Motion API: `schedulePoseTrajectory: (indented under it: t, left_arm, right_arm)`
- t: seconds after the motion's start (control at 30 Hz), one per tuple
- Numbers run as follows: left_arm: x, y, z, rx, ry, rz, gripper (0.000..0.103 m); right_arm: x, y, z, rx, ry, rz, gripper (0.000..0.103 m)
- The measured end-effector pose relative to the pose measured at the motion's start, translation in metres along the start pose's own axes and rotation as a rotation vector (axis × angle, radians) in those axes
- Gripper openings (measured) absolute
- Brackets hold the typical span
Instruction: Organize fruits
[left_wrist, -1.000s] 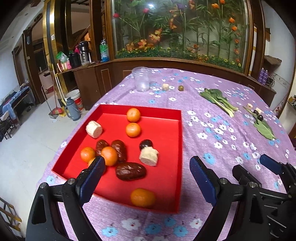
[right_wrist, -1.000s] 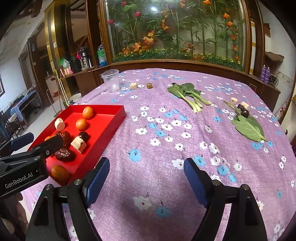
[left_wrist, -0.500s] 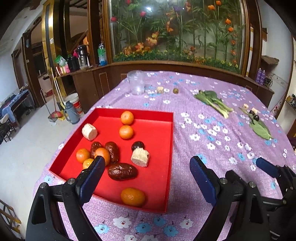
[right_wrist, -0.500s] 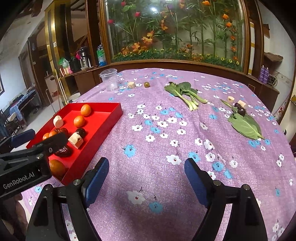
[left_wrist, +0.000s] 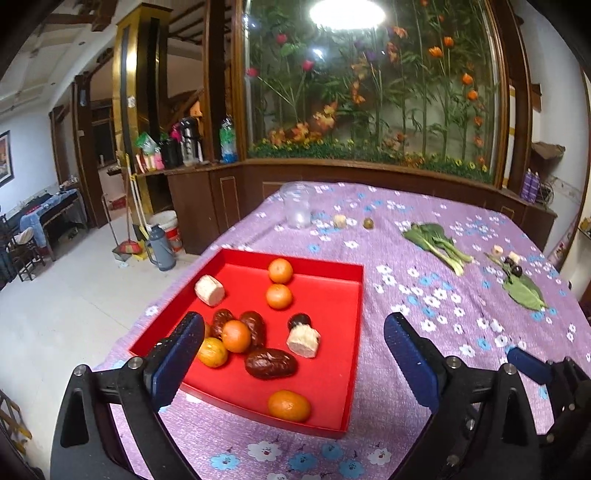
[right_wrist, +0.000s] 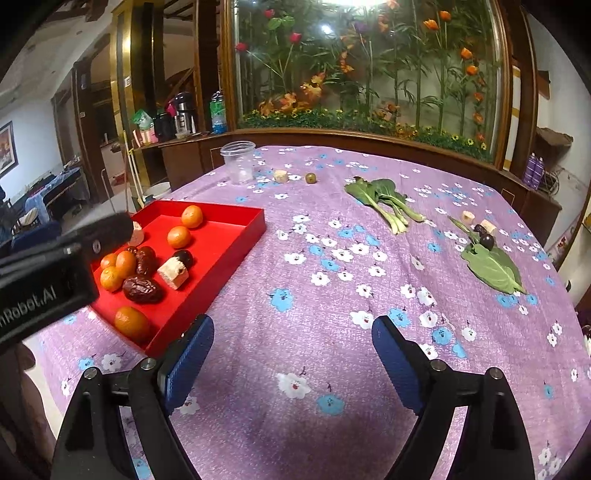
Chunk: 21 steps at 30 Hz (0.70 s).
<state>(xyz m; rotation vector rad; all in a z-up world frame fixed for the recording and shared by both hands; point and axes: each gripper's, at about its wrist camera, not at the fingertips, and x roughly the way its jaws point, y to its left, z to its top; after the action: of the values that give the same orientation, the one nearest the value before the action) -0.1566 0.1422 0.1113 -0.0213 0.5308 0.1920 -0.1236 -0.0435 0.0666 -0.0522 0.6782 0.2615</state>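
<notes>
On the table's left edge, the red tray (left_wrist: 352, 325) holds, by our count, six oranges (left_wrist: 280, 296) and three dates (left_wrist: 270, 363), the nearest lying crosswise. Left gripper (left_wrist: 293, 354) and right gripper (right_wrist: 291, 350) gape, empty.

One marking is legible. In the right wrist view, white lettering reading "nRobot.AI" stands on the black housing of the left gripper (right_wrist: 48, 273), to the left of the right gripper's blue pads; the frame edge cuts off its first letters. No other text is readable.
</notes>
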Motion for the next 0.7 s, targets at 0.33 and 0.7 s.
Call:
schedulePoseTrajectory:
  t: [0.33,0.7]
  left_arm:
    - [-0.016,0.013,0.0,-0.052,-0.055,0.097,0.103]
    - [-0.002,0.008,-0.012,-0.027,0.023,0.009,0.103]
  right_arm:
    - [-0.008,0.018,-0.004,-0.044,-0.019,0.022,0.093]
    - [-0.008,0.035,-0.007,-0.092,-0.016,0.051,0.093]
